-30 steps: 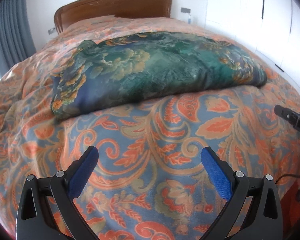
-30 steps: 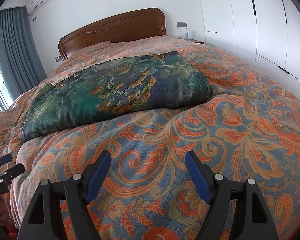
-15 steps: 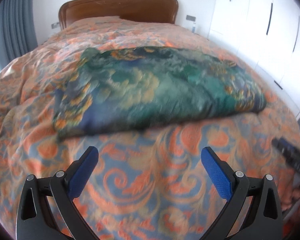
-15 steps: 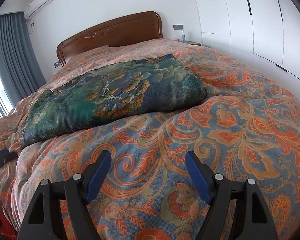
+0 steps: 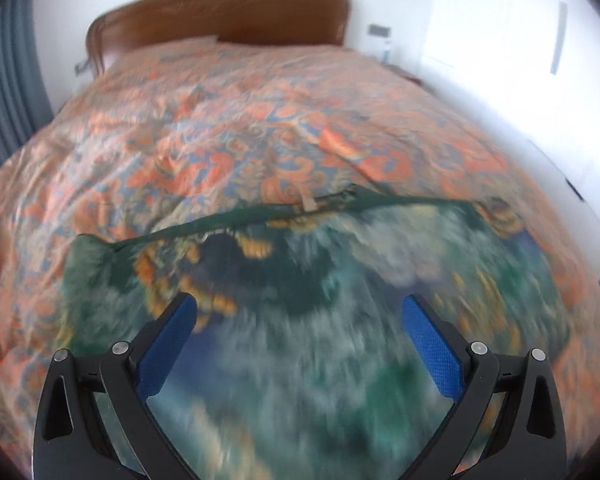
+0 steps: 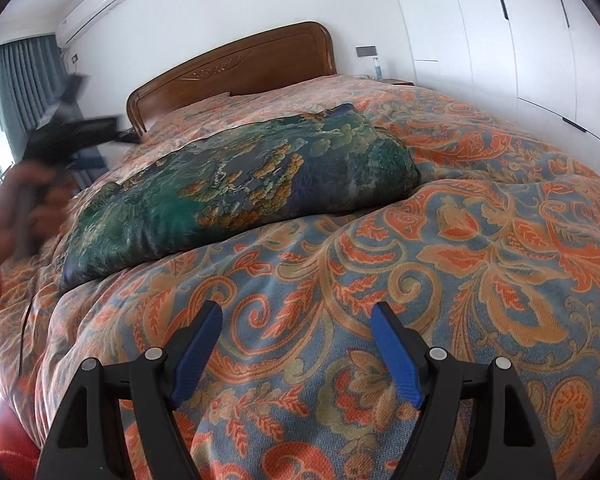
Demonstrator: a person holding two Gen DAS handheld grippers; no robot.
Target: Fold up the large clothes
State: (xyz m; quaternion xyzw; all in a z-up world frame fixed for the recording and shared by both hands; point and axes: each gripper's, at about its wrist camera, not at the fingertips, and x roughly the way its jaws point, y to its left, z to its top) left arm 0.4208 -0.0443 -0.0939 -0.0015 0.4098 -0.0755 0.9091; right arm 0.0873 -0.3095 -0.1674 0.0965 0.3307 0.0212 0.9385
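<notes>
A folded green-and-blue patterned garment (image 6: 240, 192) lies across the middle of the bed. In the blurred left wrist view the garment (image 5: 320, 320) fills the lower half, with my left gripper (image 5: 299, 312) open above it and nothing between its blue pads. From the right wrist view that left gripper shows as a dark blur in a hand (image 6: 40, 184) at the garment's left end. My right gripper (image 6: 297, 322) stands open over the bedspread, short of the garment's near edge, holding nothing.
The orange-and-blue paisley bedspread (image 6: 480, 240) covers the whole bed. A wooden headboard (image 6: 236, 72) stands at the far end. White wardrobe doors (image 6: 500, 32) run along the right. A grey curtain (image 6: 24, 80) hangs at the left.
My left gripper has swept forward and up over the garment, which now fills its view. The right gripper has stayed where it was. Both remain open.
</notes>
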